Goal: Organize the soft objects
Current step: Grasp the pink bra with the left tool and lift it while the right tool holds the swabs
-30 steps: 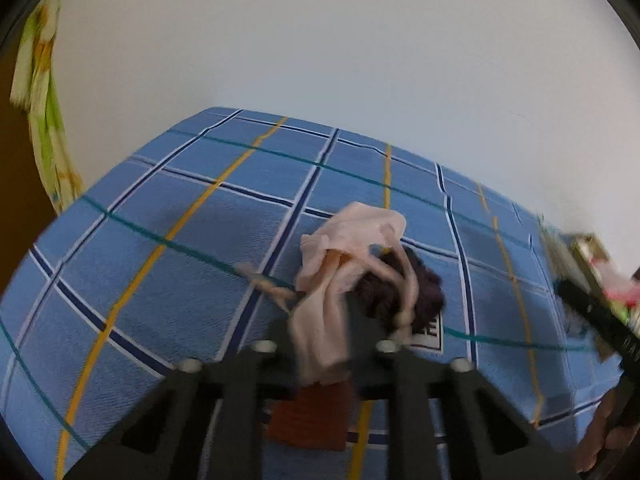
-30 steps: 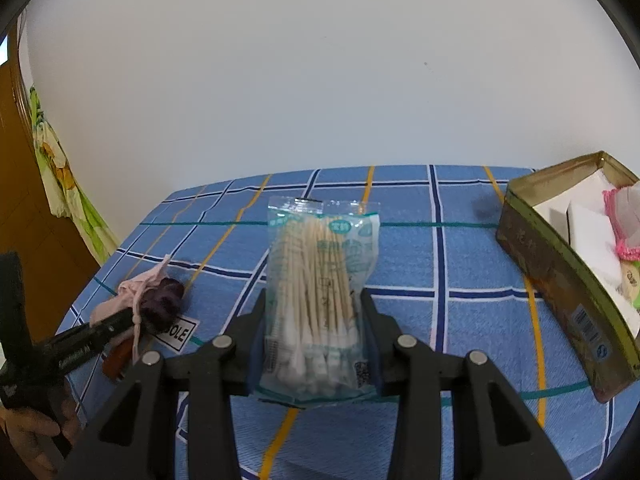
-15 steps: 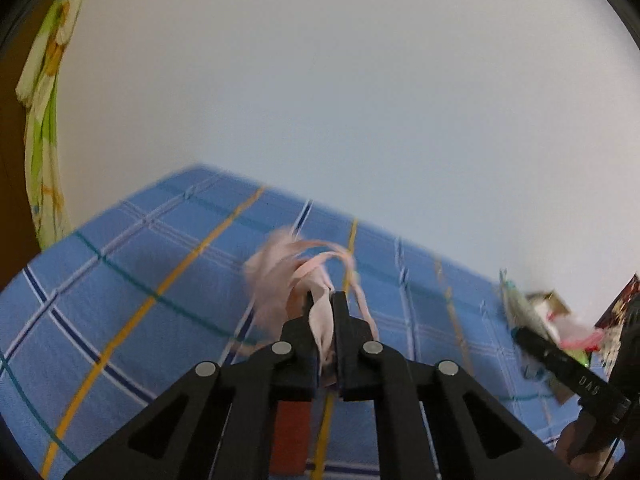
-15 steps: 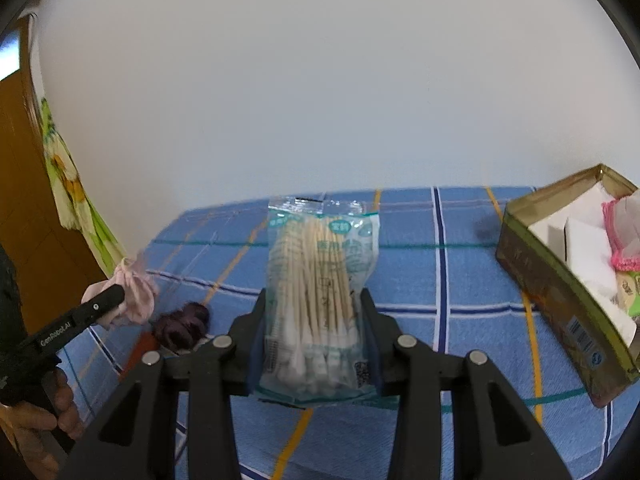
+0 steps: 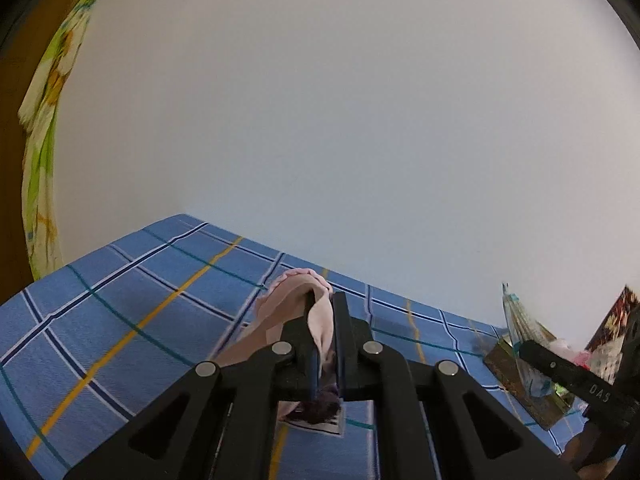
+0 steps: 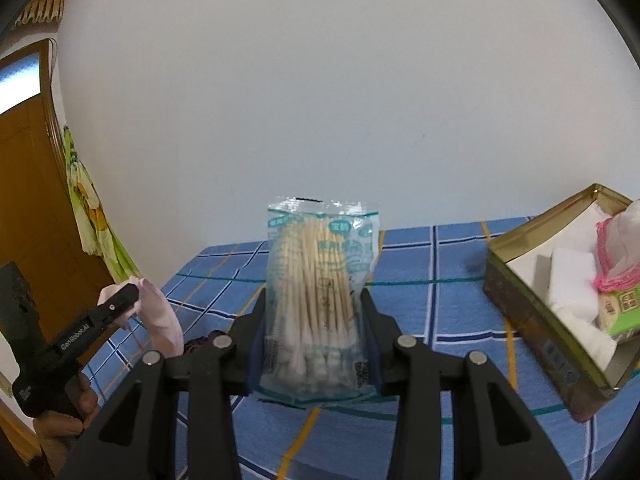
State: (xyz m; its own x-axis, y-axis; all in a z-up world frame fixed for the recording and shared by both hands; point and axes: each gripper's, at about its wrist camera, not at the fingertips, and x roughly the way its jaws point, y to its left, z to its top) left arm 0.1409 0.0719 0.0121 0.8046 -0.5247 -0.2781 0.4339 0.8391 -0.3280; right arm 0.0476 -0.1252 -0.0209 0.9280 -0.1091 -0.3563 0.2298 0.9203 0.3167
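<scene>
My left gripper (image 5: 325, 300) is shut on a pale pink cloth (image 5: 292, 300) and holds it in the air above the blue checked bedcover (image 5: 120, 312); the cloth (image 6: 162, 316) also shows in the right wrist view. A dark purple soft item (image 5: 316, 406) lies on the cover below it. My right gripper (image 6: 314, 300) is shut on a clear bag of cotton swabs (image 6: 320, 288), held upright above the cover. An open gold tin (image 6: 532, 312) at the right holds white pads (image 6: 570, 280), a pink-trimmed cloth (image 6: 618, 252) and a green packet (image 6: 620, 308).
A white wall rises behind the bed. A green flowered cloth (image 6: 86, 200) hangs by a wooden door (image 6: 32, 184) at the left. A white label (image 5: 320, 426) lies under the purple item. The tin (image 5: 520, 384) also shows in the left wrist view.
My left gripper has lifted the pink cloth off the purple item and raised it higher. My right gripper with the swab bag has risen and moved a little nearer the tin.
</scene>
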